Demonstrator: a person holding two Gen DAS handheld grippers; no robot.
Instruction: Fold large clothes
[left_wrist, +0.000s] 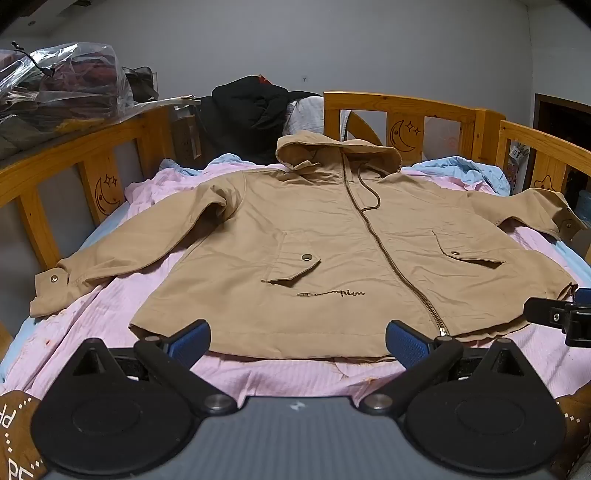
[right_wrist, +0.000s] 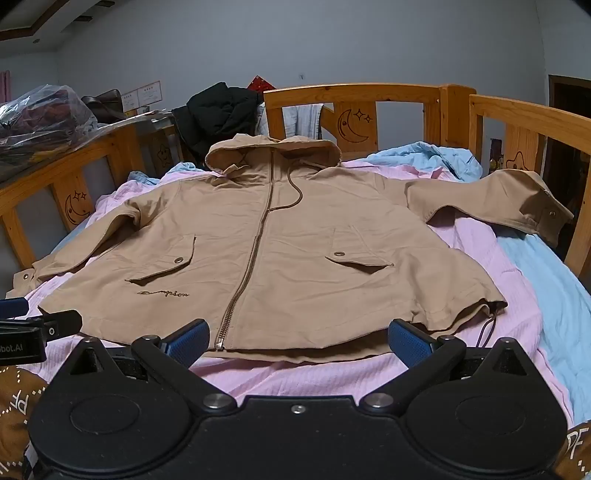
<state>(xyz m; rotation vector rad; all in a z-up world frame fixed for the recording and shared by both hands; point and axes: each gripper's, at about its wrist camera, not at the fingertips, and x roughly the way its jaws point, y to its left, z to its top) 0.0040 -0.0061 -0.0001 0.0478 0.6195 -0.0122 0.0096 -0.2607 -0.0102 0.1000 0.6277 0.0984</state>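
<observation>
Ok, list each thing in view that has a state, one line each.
jacket: spread flat, front up, unfolded
zipper: closed
hood: lying flat above the collar
sleeves: stretched out to both sides
pocket flaps: down
left gripper: open, at the hem, holding nothing
right gripper: open, at the hem, holding nothing
pink sheet: rumpled beneath the jacket

Tan jacket (left_wrist: 332, 236), pink sheet (left_wrist: 280, 376)
</observation>
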